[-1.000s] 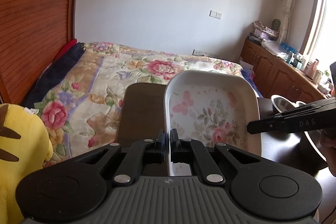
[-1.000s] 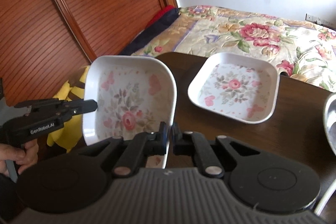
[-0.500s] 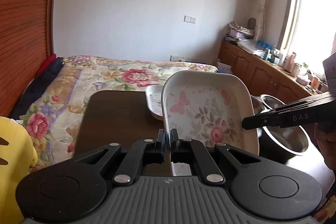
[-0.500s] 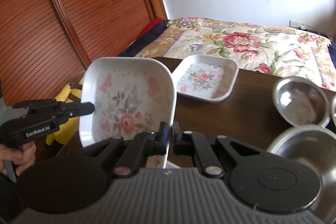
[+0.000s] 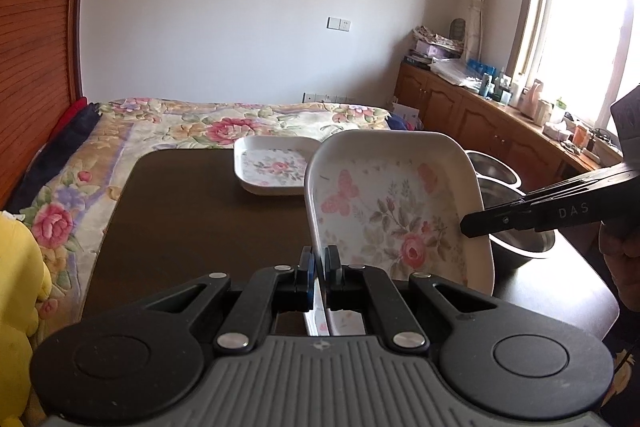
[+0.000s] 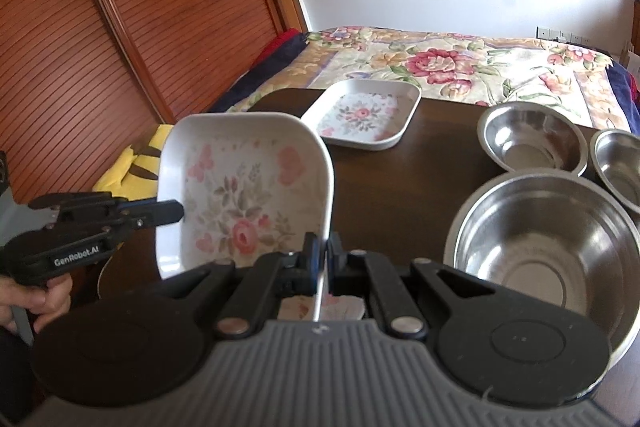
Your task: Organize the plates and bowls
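Above the dark bench point(image 6: 420, 163), left tongs point(image 5: 319, 263) and right tongs point(image 6: 325, 259) pinch opposite rims of a floral plate point(image 6: 244, 187); it looks stiff, light and slippery, best held by its raised edges.

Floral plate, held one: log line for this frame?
held floral plate | left gripper: shut on one rim | right gripper: shut on opposite rim | above table | second floral plate: on table | three steel bowls: beside

White floral held plate point(image 5: 394, 211); silver bowls point(image 6: 536, 235); dark brown table point(image 5: 192, 211).
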{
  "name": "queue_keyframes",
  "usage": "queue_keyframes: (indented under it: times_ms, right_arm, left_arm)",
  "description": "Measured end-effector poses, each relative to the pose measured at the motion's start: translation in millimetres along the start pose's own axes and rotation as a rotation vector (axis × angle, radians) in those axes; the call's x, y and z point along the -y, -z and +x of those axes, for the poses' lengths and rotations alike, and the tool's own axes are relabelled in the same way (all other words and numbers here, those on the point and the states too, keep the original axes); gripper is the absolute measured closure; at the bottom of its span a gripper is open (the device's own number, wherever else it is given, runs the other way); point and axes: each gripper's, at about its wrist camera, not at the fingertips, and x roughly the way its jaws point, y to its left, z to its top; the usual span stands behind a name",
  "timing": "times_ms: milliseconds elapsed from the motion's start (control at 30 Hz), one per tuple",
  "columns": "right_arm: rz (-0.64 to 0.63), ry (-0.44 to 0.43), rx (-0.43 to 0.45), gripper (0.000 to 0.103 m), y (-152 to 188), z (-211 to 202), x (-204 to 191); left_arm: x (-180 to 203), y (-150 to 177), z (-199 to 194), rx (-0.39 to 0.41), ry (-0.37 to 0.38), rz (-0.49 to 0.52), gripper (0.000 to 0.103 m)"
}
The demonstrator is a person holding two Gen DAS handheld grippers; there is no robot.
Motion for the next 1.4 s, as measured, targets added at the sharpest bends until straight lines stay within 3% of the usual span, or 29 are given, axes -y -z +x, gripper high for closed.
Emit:
queue_keyframes:
  times_ms: [667,1400]
  right_arm:
    - [0.007,-0.023,-0.041,0.097,29,-4,5]
    - [-0.014,0.0,-0.059,0.096,36,11,2]
  left_arm:
    - [14,22,0,-0.042,-0.006,0.013,0.071]
    - [9,29,21,-0.084,-0.028,-0.006,0.071]
